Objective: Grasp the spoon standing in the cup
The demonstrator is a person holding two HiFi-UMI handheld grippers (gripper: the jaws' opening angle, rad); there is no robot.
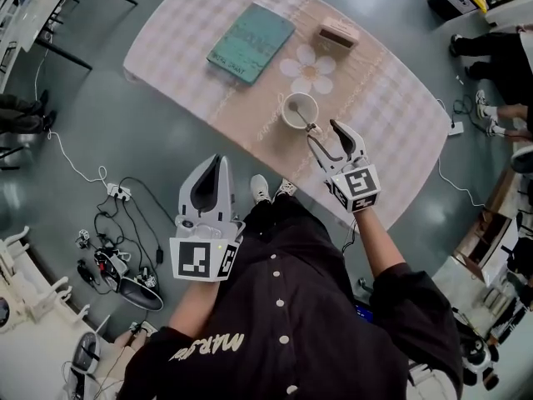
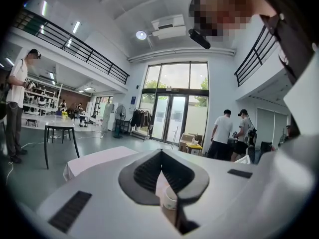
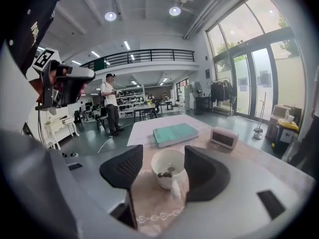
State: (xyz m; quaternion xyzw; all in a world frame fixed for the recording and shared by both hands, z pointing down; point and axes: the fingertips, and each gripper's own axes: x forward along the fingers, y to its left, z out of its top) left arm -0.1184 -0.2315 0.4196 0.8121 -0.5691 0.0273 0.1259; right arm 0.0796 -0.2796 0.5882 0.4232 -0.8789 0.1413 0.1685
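Observation:
A white cup (image 1: pixel 300 111) stands on the pink checked tablecloth (image 1: pixel 400 115), near the table's front edge. The spoon (image 1: pixel 311 127) rests in the cup and its handle leans over the rim toward me. My right gripper (image 1: pixel 324 133) is open just in front of the cup, its jaws on either side of the handle's end. In the right gripper view the cup (image 3: pixel 167 167) sits between the open jaws, and the spoon (image 3: pixel 175 186) hangs down the cup's near side. My left gripper (image 1: pixel 219 160) is shut and empty. It hangs over the floor, short of the table.
A teal book (image 1: pixel 251 42), a small pink box (image 1: pixel 336 33) and a flower-shaped mat (image 1: pixel 309 70) lie further back on the table. Cables and a power strip (image 1: pixel 118 192) lie on the floor to the left. A person's legs (image 1: pixel 491 57) show at the right.

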